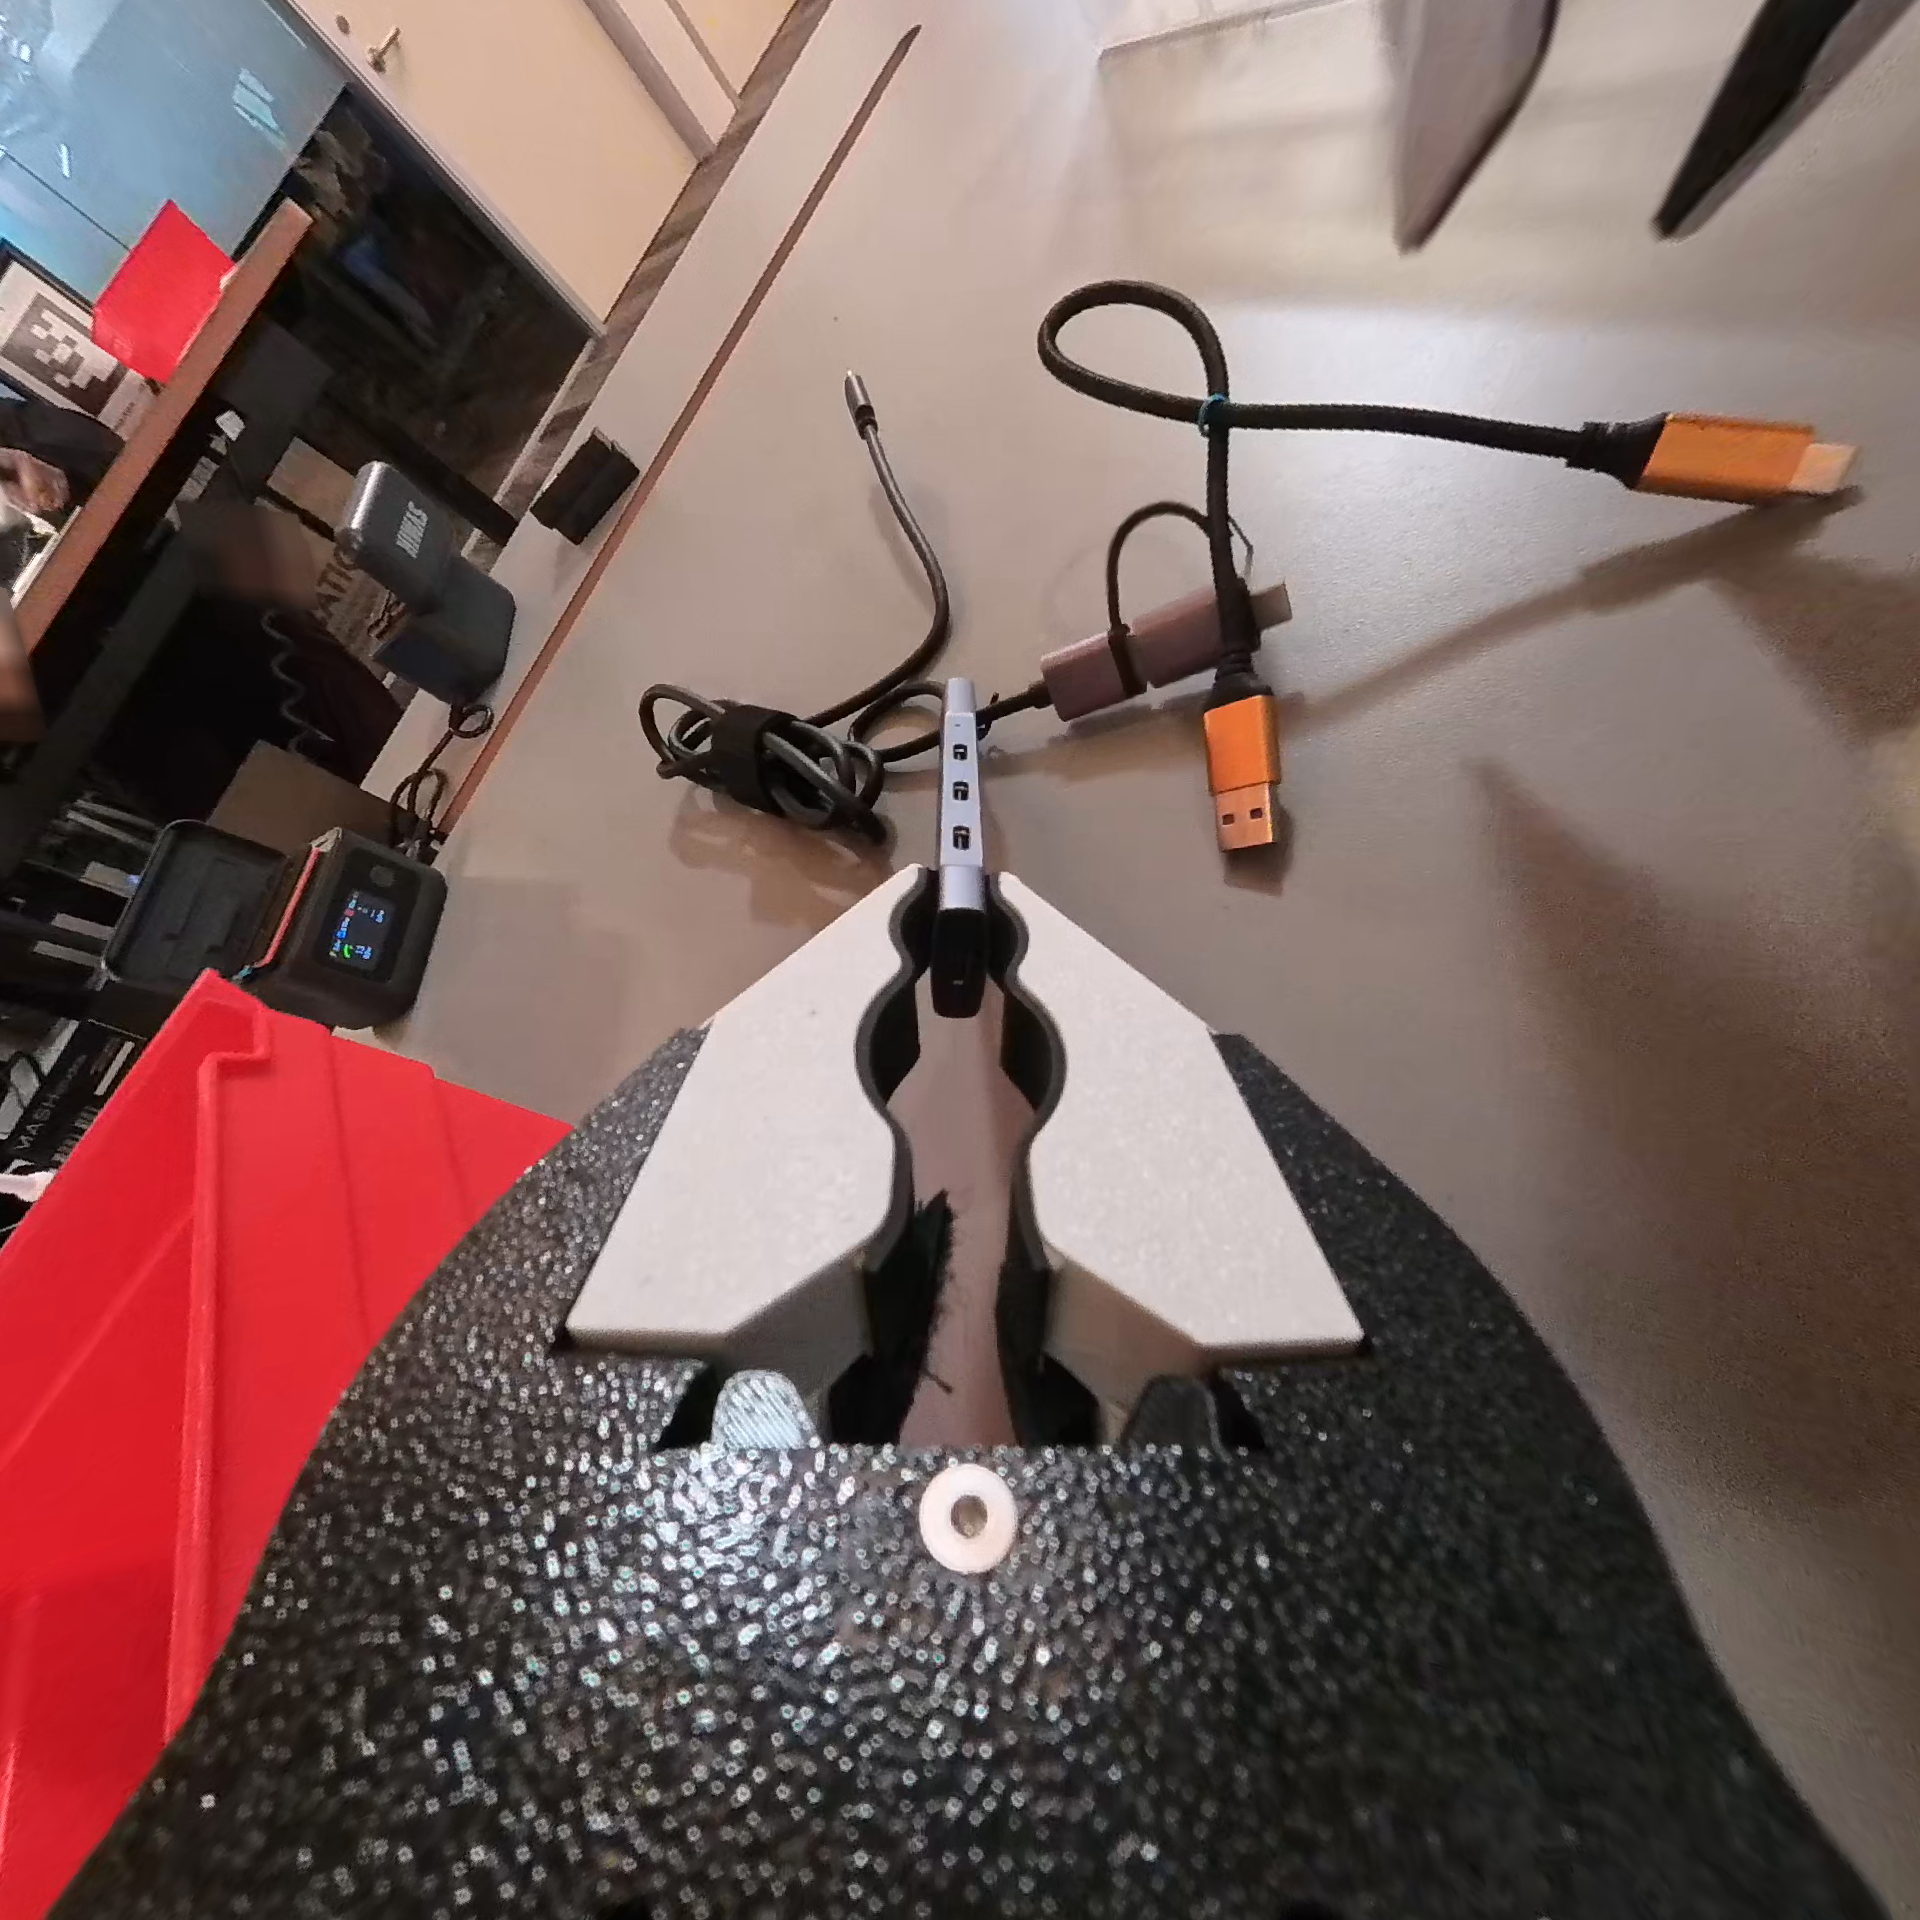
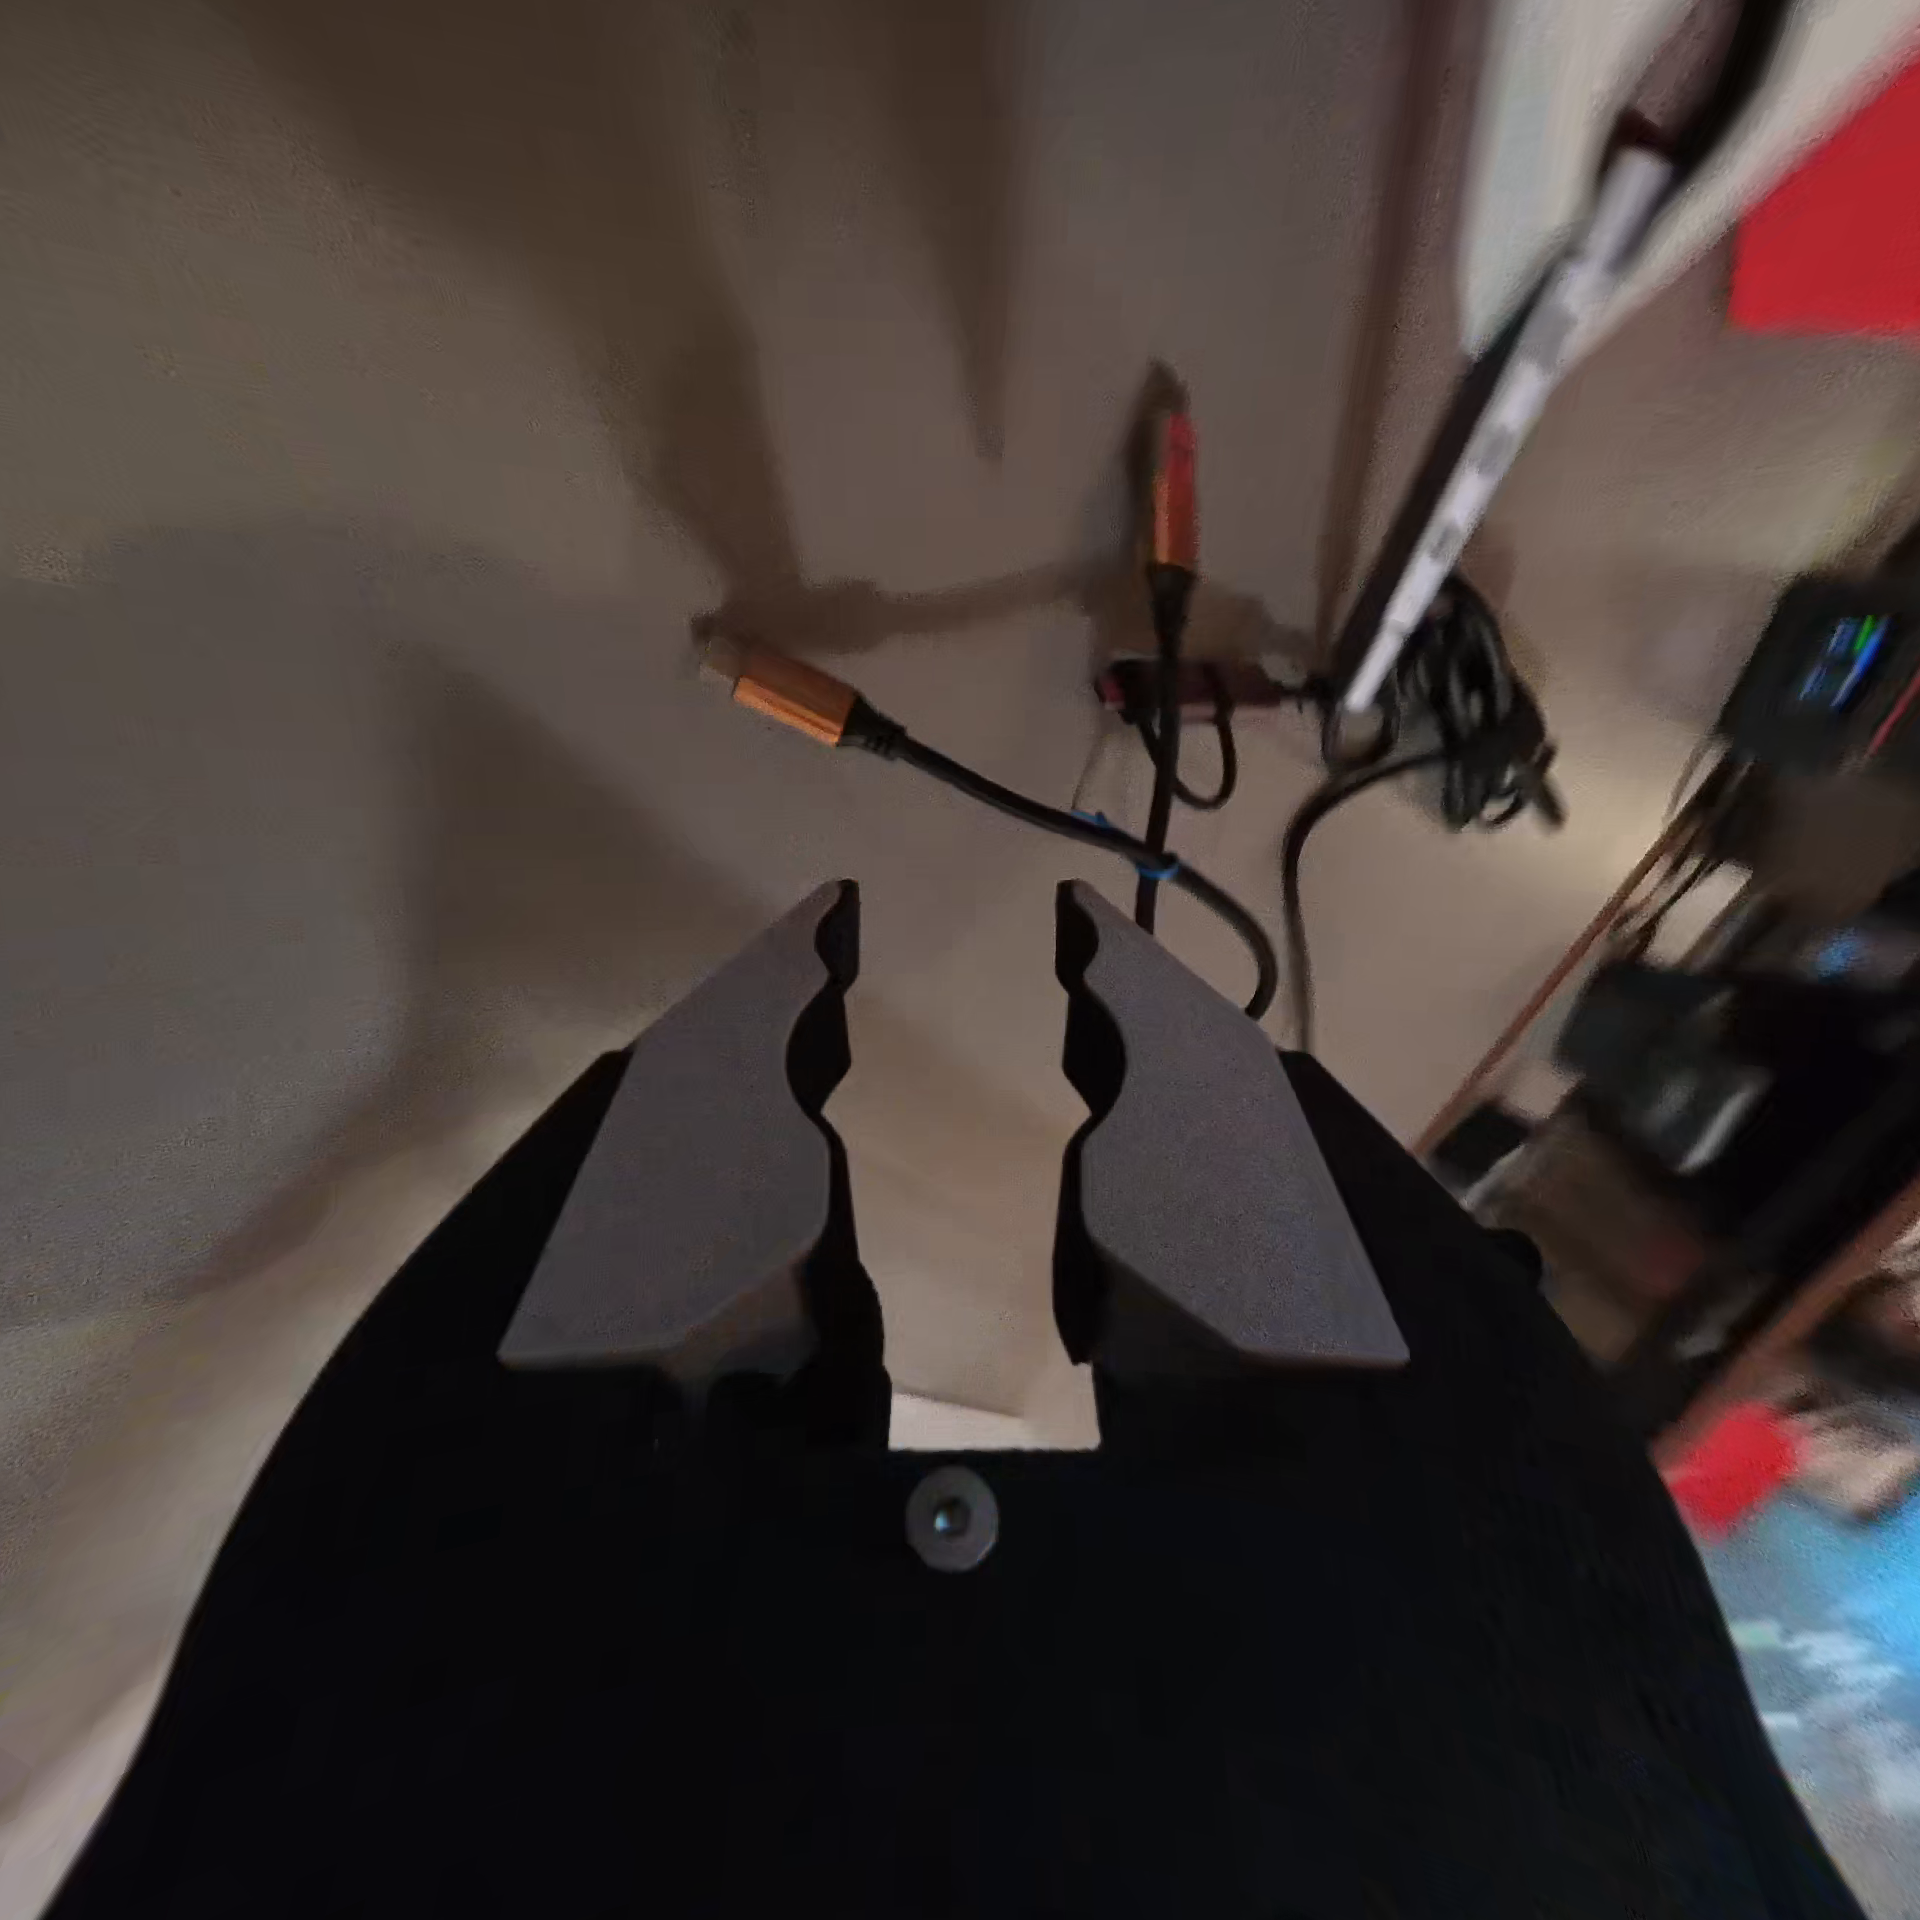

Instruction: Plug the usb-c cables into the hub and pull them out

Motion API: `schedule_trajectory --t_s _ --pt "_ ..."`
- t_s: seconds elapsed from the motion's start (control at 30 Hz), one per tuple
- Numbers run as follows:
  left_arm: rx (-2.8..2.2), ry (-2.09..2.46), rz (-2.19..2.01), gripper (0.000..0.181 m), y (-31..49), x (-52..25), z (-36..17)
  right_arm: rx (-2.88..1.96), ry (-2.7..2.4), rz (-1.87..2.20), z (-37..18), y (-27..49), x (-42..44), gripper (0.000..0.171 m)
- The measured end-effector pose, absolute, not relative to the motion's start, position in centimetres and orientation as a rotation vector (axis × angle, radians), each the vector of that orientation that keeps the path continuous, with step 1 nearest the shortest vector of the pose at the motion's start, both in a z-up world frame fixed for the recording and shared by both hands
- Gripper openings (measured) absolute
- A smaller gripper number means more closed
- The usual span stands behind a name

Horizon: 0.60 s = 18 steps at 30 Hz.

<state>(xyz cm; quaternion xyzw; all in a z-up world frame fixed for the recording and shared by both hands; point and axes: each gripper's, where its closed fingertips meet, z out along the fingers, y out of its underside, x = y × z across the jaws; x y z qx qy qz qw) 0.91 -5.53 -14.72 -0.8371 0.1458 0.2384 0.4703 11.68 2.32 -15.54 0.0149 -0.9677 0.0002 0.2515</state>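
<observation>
Left gripper (image 1: 958, 914): clamps slim grey aluminium hub (image 1: 957, 790) edge-up, ports exposed for plugging.
Right gripper (image 2: 958, 904): jaws apart, empty, above orange-tipped black braided cable (image 2: 997, 795).

The hub (image 1: 958, 790) is sitting mid-table (image 1: 1507, 1039), a bundled cable (image 1: 769, 750) lying just left of it, a braided cable (image 1: 1226, 499) lying right, toward the far edge.

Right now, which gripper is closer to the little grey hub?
Left. The left gripper is shut on the hub, gripping its near end. The right gripper is open, away from it above the table.
</observation>
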Motion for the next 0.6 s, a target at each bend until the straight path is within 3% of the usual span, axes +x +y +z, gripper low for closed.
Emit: schedule_trajectory --t_s 0.03,0.23,0.33,0.37,0.43,0.6 --pt "-2.051 0.361 0.587 0.007 -5.5 0.9 -14.7 0.174 -2.630 -0.039 -16.0 2.4 11.4 0.036" --pt "-2.051 0.380 0.602 0.007 -5.6 1.0 -14.8 0.632 -2.586 -0.106 -17.5 0.9 10.1 0.038" --pt "-2.051 0.381 0.603 0.007 -5.6 1.0 -14.7 0.681 -2.582 -0.182 -18.3 1.2 9.8 0.028" --pt "-2.051 0.381 0.603 0.007 -5.6 1.0 -14.7 0.633 -2.592 -0.181 -18.4 1.2 9.8 0.011" --pt "-2.052 0.379 0.603 0.007 -5.6 1.0 -14.7 0.463 -2.600 -0.178 -18.0 1.5 9.2 0.004" --pt "-2.056 0.363 0.624 0.007 -5.6 0.8 -14.6 -0.404 -2.558 -0.287 -16.3 5.2 8.3 0.001"
